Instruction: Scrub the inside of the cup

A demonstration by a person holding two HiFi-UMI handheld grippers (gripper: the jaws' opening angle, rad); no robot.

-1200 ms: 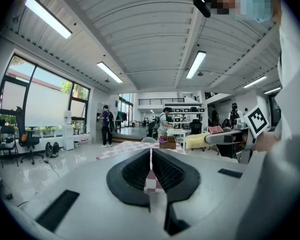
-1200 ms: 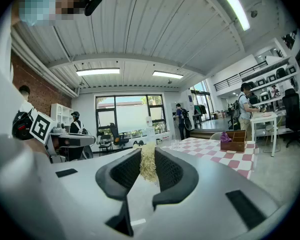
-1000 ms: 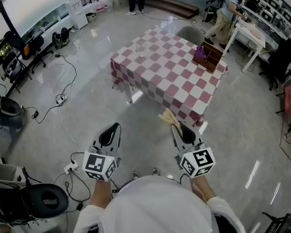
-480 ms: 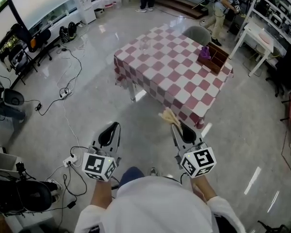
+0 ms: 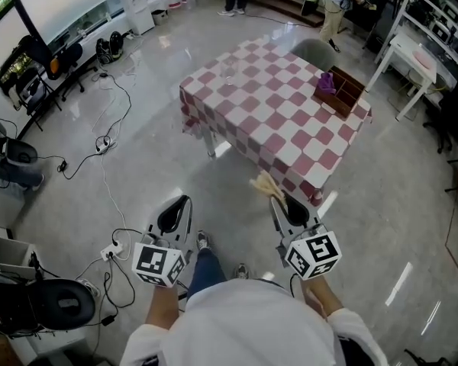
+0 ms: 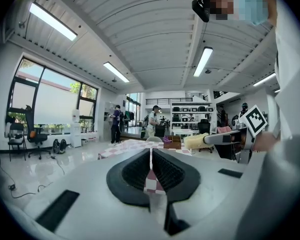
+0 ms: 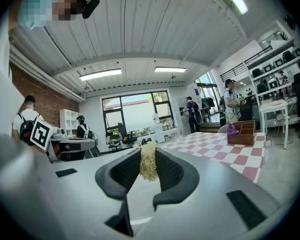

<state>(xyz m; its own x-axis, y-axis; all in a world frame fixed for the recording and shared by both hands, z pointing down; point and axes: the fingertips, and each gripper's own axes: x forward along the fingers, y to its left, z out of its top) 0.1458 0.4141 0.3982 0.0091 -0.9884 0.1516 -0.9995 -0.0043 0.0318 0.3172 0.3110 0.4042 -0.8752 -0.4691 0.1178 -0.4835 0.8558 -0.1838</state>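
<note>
A: What is the biggest thing in front of the person?
B: The table (image 5: 275, 128) with the red and white checked cloth. It stands far from the person, in the middle of the floor. On its far right side there is a wooden box (image 5: 345, 94).
A: And the two grippers?
B: Both are near, well apart from the table. The left gripper (image 5: 183, 200) has its jaws pressed together with nothing between them. The right gripper (image 5: 279, 201) is clenched on a yellowish fibre scrubber (image 5: 266, 184).
A: Where is the cup?
B: The cup (image 5: 227, 72) is on the table, near its far left edge and well apart from the box. It looks like clear glass.
A: How will it handle?
B: I judge it light and stiff, but slippery and fragile. The free left gripper should take it on the outer wall, around the middle, with gentle force. Then the mouth is free for the scrubber.
A: Which way does it point?
B: It seems to stand upright, long axis vertical, mouth up. It is too small to be sure.
A: And the scrubber?
B: Soft and light, I think. It sticks out past the jaw tips, and its long axis runs along the gripper, toward the far table.
</note>
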